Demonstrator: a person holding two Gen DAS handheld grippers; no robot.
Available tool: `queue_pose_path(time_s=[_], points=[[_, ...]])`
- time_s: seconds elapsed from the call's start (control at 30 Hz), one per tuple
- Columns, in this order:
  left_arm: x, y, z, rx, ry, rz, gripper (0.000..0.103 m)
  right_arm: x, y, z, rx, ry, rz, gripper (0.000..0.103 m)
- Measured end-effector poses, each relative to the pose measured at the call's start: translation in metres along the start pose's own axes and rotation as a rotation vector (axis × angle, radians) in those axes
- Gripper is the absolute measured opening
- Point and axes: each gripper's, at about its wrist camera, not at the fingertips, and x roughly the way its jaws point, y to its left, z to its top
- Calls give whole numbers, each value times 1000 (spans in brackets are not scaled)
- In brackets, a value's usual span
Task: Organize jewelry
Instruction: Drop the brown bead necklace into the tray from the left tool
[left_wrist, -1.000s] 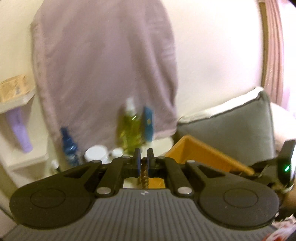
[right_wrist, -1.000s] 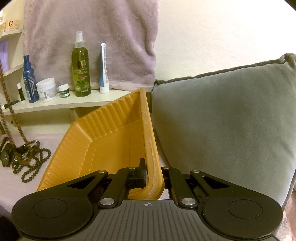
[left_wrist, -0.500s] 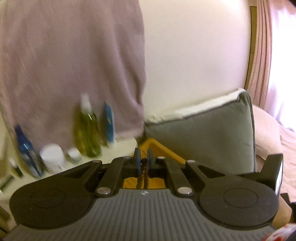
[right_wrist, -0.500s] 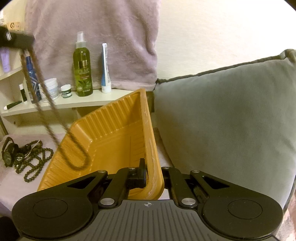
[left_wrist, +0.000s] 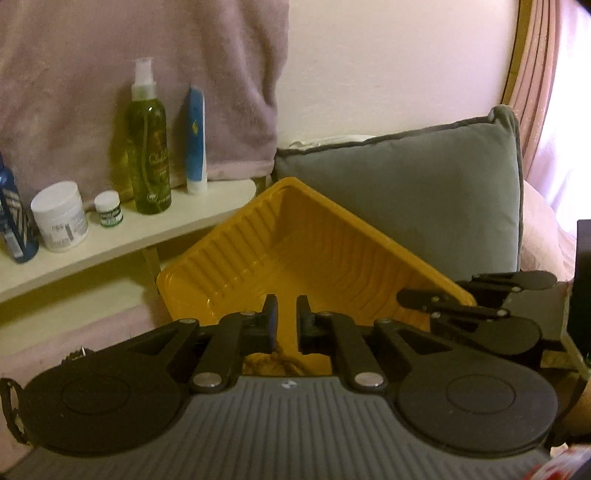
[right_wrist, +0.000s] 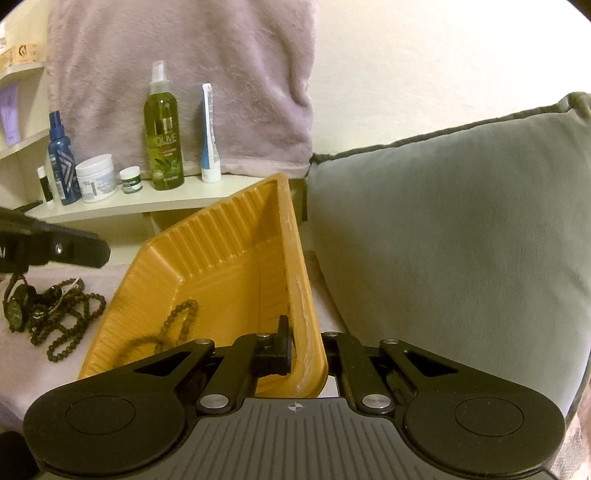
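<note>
Two tools: left tool (left_wrist: 287, 317) parted, empty, over orange tray (right_wrist: 221, 266); right tool (right_wrist: 306, 345) clamps its rim.

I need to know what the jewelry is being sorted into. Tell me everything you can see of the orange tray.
The orange tray looks like thin moulded plastic, rectangular, with ribbed walls and a rolled rim that is scuffed whitish. It sits tilted, its far corner raised beside the grey cushion. The right gripper is shut on its near rim, one finger inside and one outside. A brown beaded necklace lies inside on the floor. The left gripper hovers open above it.
</note>
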Motion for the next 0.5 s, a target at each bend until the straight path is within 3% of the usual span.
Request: queue_pose_path(time_s=[0.07, 0.13, 0.33, 0.5], points=[[-7, 7, -3, -6, -26, 47, 18, 0, 0, 1, 1, -1, 0, 5], [-18, 20, -10, -34, -61, 112, 18, 0, -1, 1, 1, -2, 2, 5], [-50, 79, -53, -138, -91, 395, 22, 0, 0, 0, 0, 0, 2, 5], [-51, 104, -94, -171, -41, 471, 22, 0, 0, 0, -4, 2, 1, 5]])
